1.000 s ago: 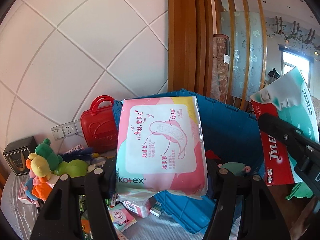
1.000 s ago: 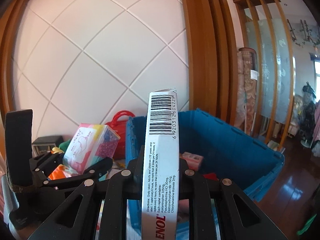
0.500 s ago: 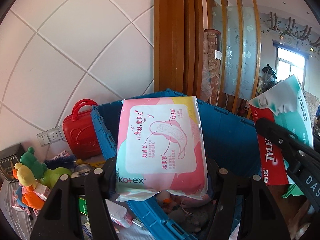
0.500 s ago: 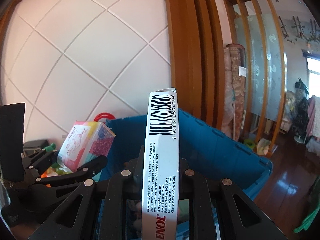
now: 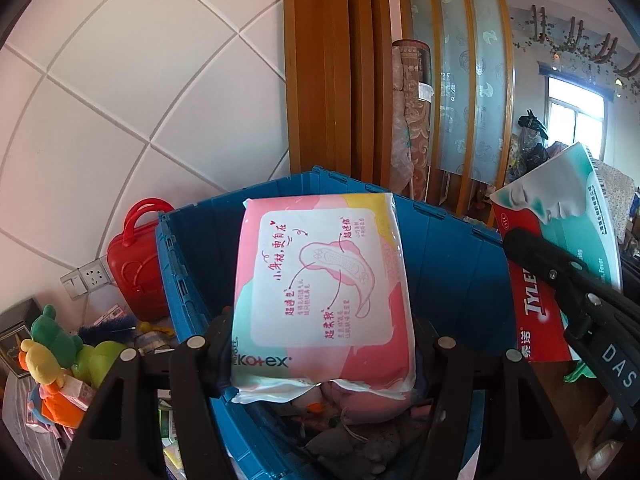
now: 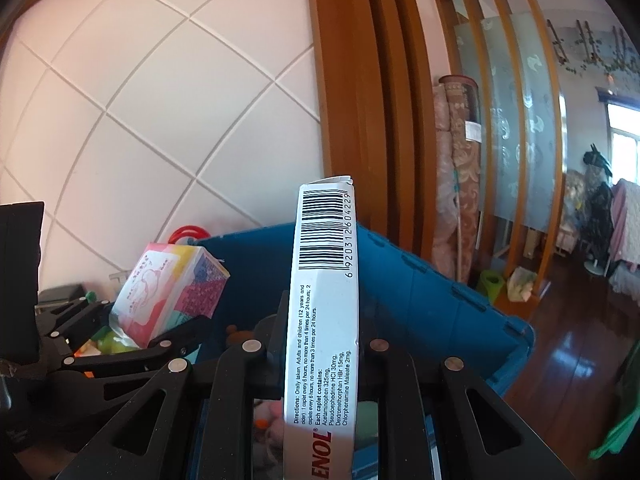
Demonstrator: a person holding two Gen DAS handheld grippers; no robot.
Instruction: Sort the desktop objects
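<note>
Two claws, each carrying one item above one bin. The left claw (image 5: pixel 322 344) pinches one pink Kotex pad pack (image 5: pixel 320 292) between its two fingers (image 5: pixel 218 354), the pack standing upright with its printed face toward the camera. The right claw (image 6: pixel 318 354) pinches one Tylenol box (image 6: pixel 324 316) edge-on, barcode side facing the camera; in the left wrist view the same box shows to the right of the left claw, its red and teal face visible. One blue bin (image 5: pixel 452 264) lies directly ahead of and below both claws; soft toys (image 5: pixel 352 440) lie on its floor beneath the pack, too jumbled to count. To the left of the left claw, outside the bin, stand one red toy case (image 5: pixel 138 264), one wall socket (image 5: pixel 86 280) and a cluster of plush figures (image 5: pixel 56 352), with one dark box (image 5: pixel 16 332) at the far left. Compared with one second ago, both claws have advanced over the bin: its near rim, then ahead of the left claw, now passes beneath the fingers, the bin interior fills the lower view, and the red case and plush cluster have shifted leftward. Both grips are unchanged.
</note>
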